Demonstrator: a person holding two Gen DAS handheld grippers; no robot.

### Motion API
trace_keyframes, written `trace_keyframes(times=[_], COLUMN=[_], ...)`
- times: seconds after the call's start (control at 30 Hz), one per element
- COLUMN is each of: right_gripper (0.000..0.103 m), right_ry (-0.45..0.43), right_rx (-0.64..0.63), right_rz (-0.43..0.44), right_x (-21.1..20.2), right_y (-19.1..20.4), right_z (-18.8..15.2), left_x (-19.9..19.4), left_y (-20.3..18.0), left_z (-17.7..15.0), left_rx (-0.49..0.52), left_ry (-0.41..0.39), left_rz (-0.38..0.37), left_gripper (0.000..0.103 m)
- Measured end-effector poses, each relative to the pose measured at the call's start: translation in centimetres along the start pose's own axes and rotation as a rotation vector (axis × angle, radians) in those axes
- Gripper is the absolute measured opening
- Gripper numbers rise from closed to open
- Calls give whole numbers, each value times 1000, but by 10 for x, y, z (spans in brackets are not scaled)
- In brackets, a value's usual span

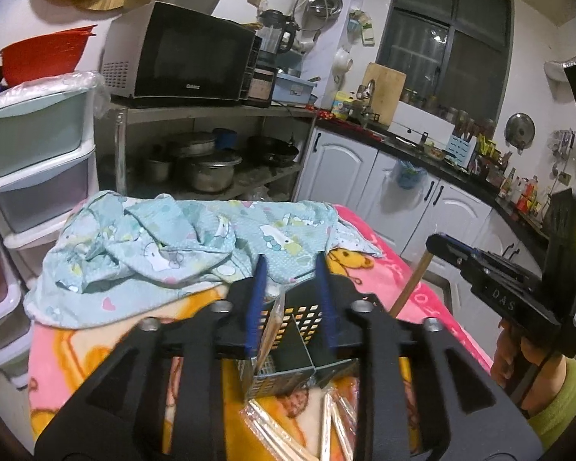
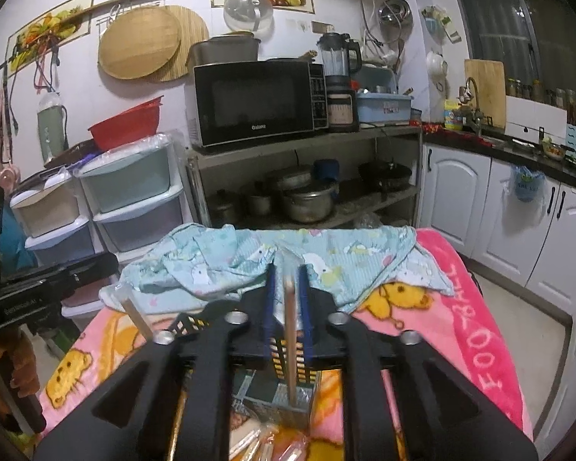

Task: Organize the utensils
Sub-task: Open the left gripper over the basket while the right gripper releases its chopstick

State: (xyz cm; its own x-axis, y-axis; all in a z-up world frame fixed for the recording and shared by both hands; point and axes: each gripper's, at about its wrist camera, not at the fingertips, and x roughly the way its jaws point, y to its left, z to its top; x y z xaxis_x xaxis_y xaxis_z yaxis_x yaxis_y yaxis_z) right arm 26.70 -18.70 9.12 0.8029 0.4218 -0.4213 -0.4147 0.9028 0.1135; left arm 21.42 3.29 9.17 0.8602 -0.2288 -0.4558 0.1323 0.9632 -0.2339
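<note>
both grippers hovered over the perforated utensil caddy (image 1: 288, 345) on the near blanket. left gripper (image 1: 291, 299) narrow around a wrapped chopstick pack (image 1: 272, 326); right gripper (image 2: 288, 307) narrow around a wooden chopstick (image 2: 290, 330), contact unclear. light, stiff, slippery; take hold mid-length.

A black microwave (image 2: 255, 101) sits on a metal shelf unit (image 2: 307, 142), with a blender (image 2: 336, 57) just beside it on the right and dull metal pots (image 2: 307, 199) on the shelf below. To the left stand pastel plastic drawers (image 2: 134, 192), a red basin (image 2: 126, 125) on top. Round bamboo trays (image 2: 146, 42) hang on the far wall. Nearer, a crumpled pale blue printed cloth (image 1: 165, 246) lies on a pink and yellow cartoon blanket (image 2: 472, 326). White cabinets (image 1: 364, 173) under a dark counter (image 1: 460, 173) run along the right.
</note>
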Motion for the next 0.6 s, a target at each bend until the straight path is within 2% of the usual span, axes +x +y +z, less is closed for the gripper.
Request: trace_keyframes(times=[0.13,0.2,0.27,0.33,0.43,0.53,0.6], right_gripper=[31,40,43,46,51,55,57], right_ry=[8,7,8,8,1,-2,-7], right_rx=[-2,-3,-2,-2,-11,-20,-27], right_rz=[-5,-8,-7,-5,-7,-7,-9], right_x=[-2,-5,-8,-10,-17,-25,-31], right_y=[1,1,2,2,4,6,7], right_z=[-7,-10,-12,-12,-14,-16,-17], left_x=[-7,-11,-14,-20,-26,-33,-37], left_y=[3,6,8,10,12,13,13], left_z=[-2,-2,-3,-3,-3,-4,-5], left_rx=[-11,-20,-29,-39,-49,-57,-58], left_ry=[-12,-19,-24,-34,-41,-50,-53], left_rz=[10,15,16,20,21,23,26], left_gripper=[43,50,59,73,86,92,92])
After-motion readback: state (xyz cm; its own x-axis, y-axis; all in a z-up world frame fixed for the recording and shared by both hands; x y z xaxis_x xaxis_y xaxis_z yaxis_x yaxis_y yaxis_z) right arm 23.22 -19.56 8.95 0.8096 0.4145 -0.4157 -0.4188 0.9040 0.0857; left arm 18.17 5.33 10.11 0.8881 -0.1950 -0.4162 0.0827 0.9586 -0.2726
